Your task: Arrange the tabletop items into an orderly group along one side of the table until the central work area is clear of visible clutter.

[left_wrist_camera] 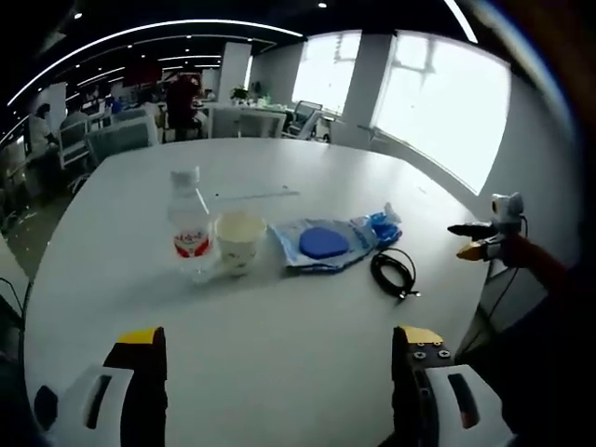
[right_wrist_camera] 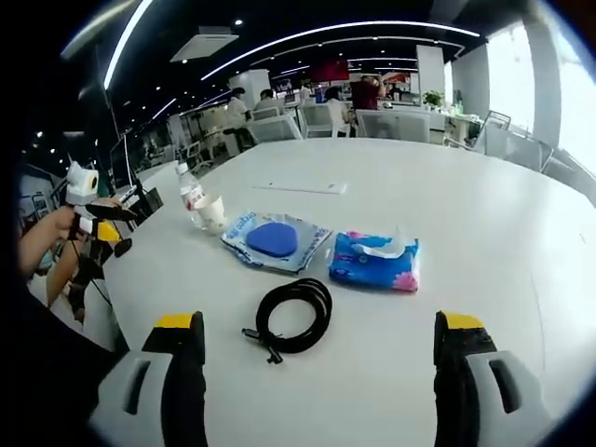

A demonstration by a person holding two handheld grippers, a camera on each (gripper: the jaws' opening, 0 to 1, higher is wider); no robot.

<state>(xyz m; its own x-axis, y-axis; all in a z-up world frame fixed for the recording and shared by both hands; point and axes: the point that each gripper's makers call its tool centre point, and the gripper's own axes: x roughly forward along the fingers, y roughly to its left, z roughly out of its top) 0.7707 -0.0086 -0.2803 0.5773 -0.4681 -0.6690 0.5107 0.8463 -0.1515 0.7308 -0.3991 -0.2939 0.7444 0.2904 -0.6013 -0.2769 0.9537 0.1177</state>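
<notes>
On the white table (left_wrist_camera: 279, 363) a clear water bottle (left_wrist_camera: 189, 226) with a red label is seen standing upright, and its white cap is on; how much water is in it cannot be told. Just beside it, touching or nearly so, a cream paper cup (left_wrist_camera: 239, 241) is placed upright; its inside is not shown clearly. Next to the cup a transparent bag (left_wrist_camera: 321, 244) is laid flat, and a round blue object is kept inside it. A blue tissue pack (right_wrist_camera: 374, 261) is lying beside the bag, with a white tissue coming out of its top. A coiled black cable (right_wrist_camera: 294, 315) is found near the pack, closer to the table edge.

The left gripper (left_wrist_camera: 277, 349) is held wide over bare table and nothing is between its jaws. The right gripper (right_wrist_camera: 318, 340) is also spread wide, with the cable lying ahead between the jaws, not gripped.
</notes>
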